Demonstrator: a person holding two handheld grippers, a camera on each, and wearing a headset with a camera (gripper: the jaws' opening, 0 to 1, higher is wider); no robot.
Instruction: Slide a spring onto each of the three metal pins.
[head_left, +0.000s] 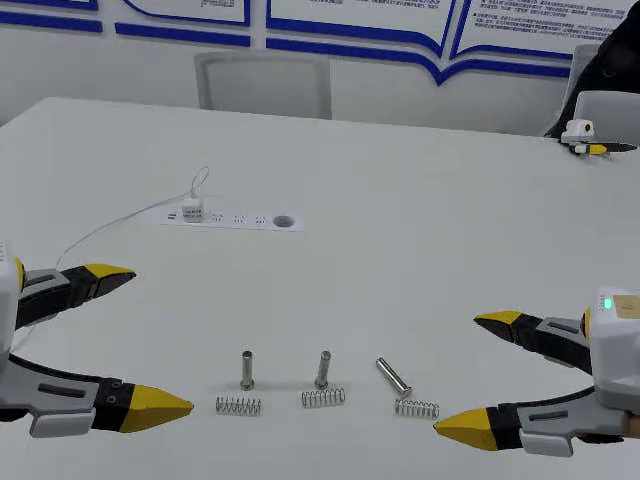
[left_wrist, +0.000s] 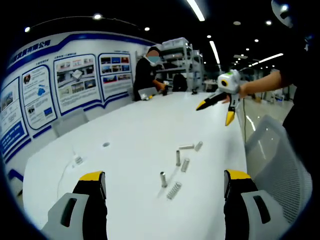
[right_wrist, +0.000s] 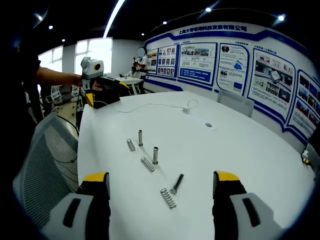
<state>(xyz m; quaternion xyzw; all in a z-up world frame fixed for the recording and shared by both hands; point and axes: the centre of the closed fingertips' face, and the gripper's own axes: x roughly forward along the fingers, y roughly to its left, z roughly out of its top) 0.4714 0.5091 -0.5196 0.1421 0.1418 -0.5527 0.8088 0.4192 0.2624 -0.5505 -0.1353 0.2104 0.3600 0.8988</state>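
— While both grippers hung with their jaws wide apart and nothing between them, what looked likeliest to go wrong?

— Tipping a pin. The left pin (head_left: 247, 368) and the middle pin (head_left: 323, 368) stood upright near the tabletop's (head_left: 420, 200) near edge. A spring pushed on at a slant, or a jaw brushing a shaft, would probably have knocked either one over. The right pin (head_left: 393, 377) lay on its side, so I judged it needed lifting or standing up first.

— And the springs?

— One lay just in front of each pin: the left spring (head_left: 238, 405), the middle spring (head_left: 323, 397) and the right spring (head_left: 416, 408). They looked small and lively. Pinched too hard or off-centre, one could have shot out and rolled toward the near edge, which was close.

— Was there room to move?

— Plenty. The left gripper (head_left: 160, 338) was toward the left edge and the right gripper (head_left: 458, 374) toward the right edge, with the row of pins between them. The power strip (head_left: 230, 217) and its cable (head_left: 100, 232) lay well apart, toward the middle of the tabletop. Bare white surface ran on to the far edge.
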